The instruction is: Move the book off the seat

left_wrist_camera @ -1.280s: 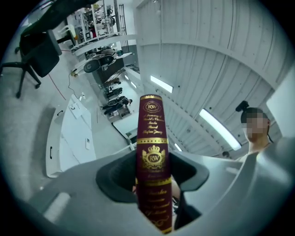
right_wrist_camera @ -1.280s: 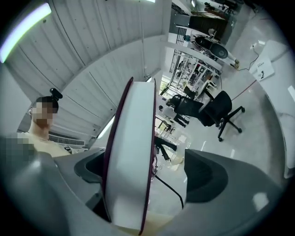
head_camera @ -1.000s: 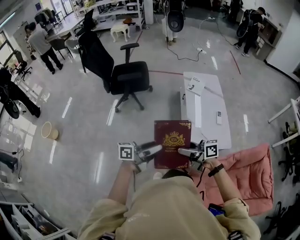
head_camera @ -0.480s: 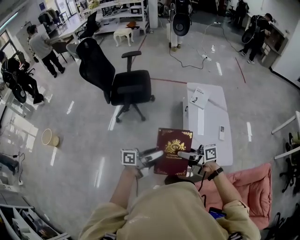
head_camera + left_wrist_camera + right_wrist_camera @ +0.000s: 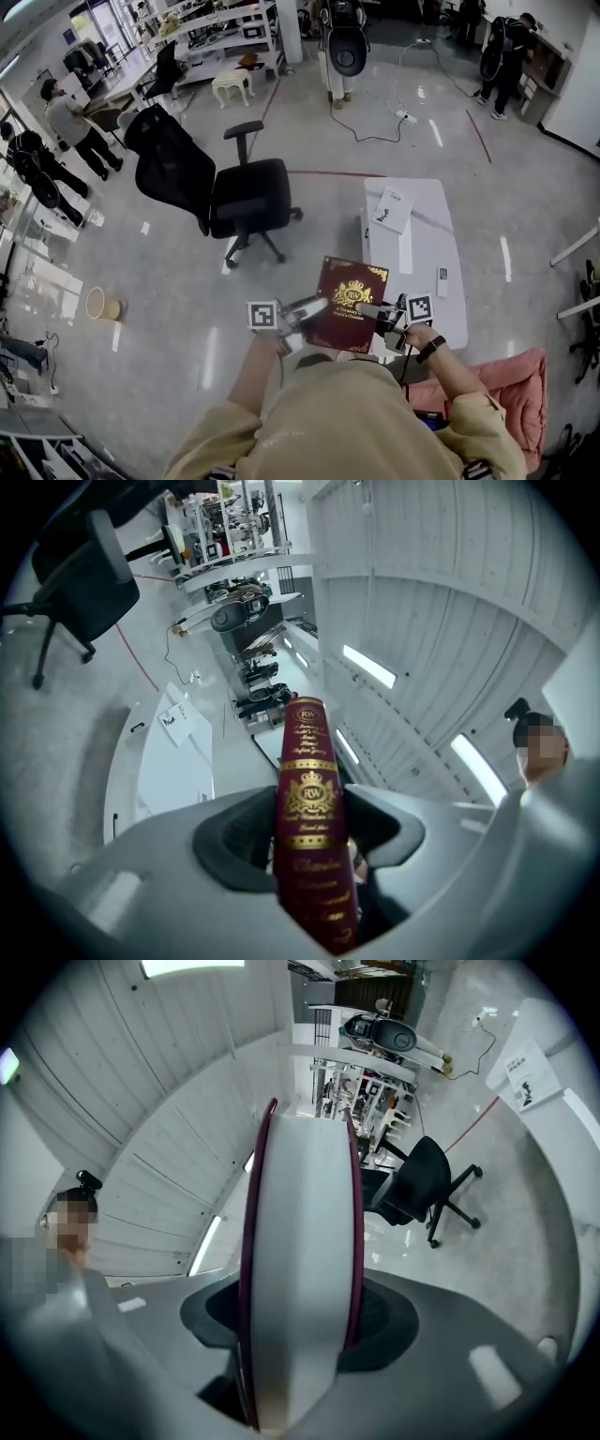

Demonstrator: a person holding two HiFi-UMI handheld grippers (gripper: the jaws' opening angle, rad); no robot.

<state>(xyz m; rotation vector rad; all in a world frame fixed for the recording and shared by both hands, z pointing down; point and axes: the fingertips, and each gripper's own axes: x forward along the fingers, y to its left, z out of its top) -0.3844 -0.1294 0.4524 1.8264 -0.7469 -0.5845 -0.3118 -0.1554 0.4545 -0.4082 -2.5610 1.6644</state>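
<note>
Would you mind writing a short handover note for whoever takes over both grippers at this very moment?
Left gripper: shut on the book, at its spine edge.
Right gripper: jaws have just been closing; the book's page edge is between them and gripped.
Book: carried cover up in front of the person, near the edge of the white table.
Done: the book is off the black chair's seat, which is bare.
Left: set the book down, probably on the white table, then open both grippers.
</note>
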